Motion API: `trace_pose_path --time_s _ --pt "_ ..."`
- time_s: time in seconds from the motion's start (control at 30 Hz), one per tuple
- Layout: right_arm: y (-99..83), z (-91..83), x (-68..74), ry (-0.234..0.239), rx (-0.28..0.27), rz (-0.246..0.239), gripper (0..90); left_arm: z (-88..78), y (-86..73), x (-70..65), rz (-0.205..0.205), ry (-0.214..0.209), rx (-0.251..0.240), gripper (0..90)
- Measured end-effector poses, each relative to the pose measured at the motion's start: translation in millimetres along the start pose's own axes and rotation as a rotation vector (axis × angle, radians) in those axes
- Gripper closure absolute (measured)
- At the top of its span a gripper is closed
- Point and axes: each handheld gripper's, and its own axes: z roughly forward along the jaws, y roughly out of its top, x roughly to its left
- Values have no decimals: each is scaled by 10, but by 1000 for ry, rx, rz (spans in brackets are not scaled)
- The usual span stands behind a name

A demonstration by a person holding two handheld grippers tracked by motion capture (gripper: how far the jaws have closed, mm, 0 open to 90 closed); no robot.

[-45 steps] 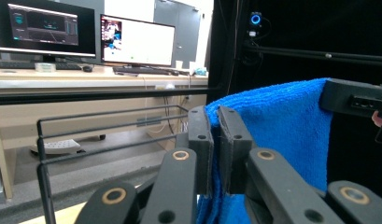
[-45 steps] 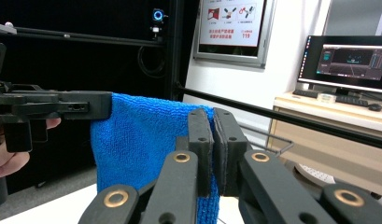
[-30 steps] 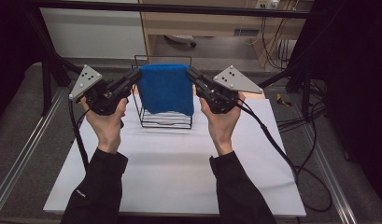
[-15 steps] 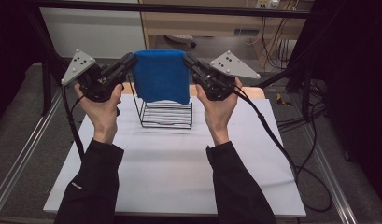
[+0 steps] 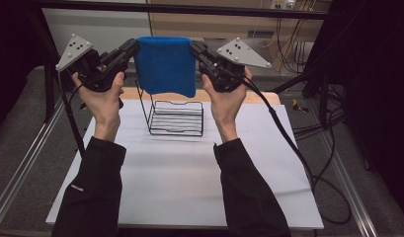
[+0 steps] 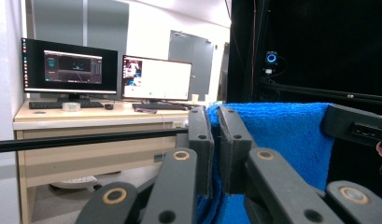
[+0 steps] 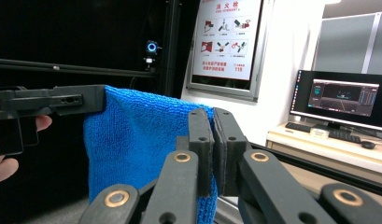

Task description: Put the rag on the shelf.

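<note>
A blue towel [image 5: 165, 64] hangs folded between the two grippers, held well above a black wire rack [image 5: 176, 117] on the white table. My left gripper [image 5: 134, 48] is shut on the towel's upper left corner; in the left gripper view its jaws [image 6: 215, 140] pinch the blue towel [image 6: 282, 135]. My right gripper [image 5: 193, 48] is shut on the upper right corner; in the right gripper view its jaws [image 7: 213, 140] clamp the towel [image 7: 132, 140], and the other gripper [image 7: 53, 103] holds the far corner.
The white table top [image 5: 180, 182] lies below, with the rack near its far middle. A black frame bar [image 5: 189, 9] crosses overhead at the back. Cables [image 5: 293, 143] trail off to the right. A desk with monitors [image 6: 72, 70] stands beyond the table.
Both hands have raised the towel higher; it has come up off the wire rack and hangs above it now.
</note>
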Motion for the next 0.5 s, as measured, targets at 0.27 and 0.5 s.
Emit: trace_pose_path --time_s 0.27,0.5 --pt "25 132 -101 -16 7 6 876 119 52 68 -6 0 -3 848" --pt "55 246 -169 -34 6 5 876 259 74 138 -13 15 0 848"
